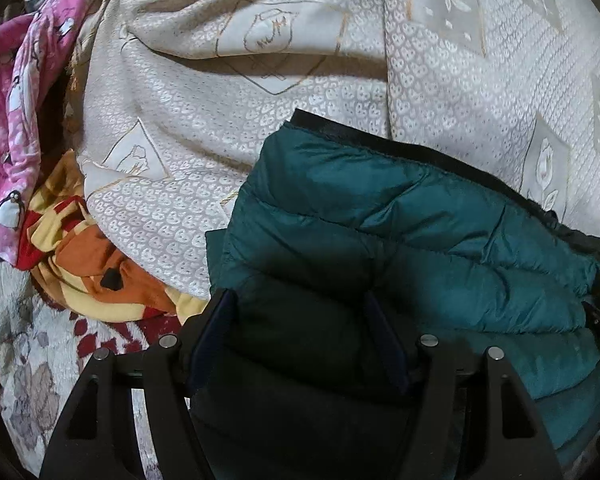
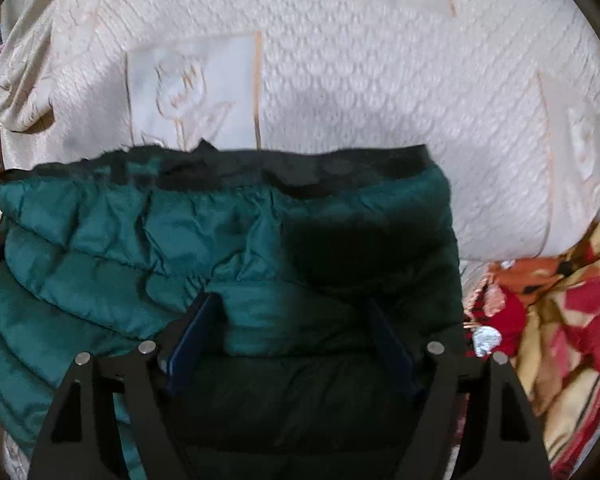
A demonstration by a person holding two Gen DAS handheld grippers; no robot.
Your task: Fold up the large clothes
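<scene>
A dark green quilted puffer jacket point(image 1: 420, 220) with a black trim along its far edge lies folded on a cream patterned bedspread point(image 1: 260, 120). My left gripper point(image 1: 300, 308) sits over the jacket's left end, jaws apart, with shadowed jacket fabric filling the gap between the blue pads point(image 1: 216, 320). In the right wrist view the same jacket point(image 2: 120, 240) spreads to the left. My right gripper point(image 2: 292, 308) hovers over its right end with jaws wide, fabric between the fingers point(image 2: 196, 328) and not pinched. The jacket's underside is hidden.
A pink penguin-print cloth point(image 1: 16, 100) is heaped at the far left. An orange, yellow and red blanket point(image 1: 92, 256) lies bunched beside the jacket, also at the right point(image 2: 560, 300). A floral fleece point(image 1: 20, 360) covers the near left. The cream bedspread point(image 2: 380, 80) stretches beyond the jacket.
</scene>
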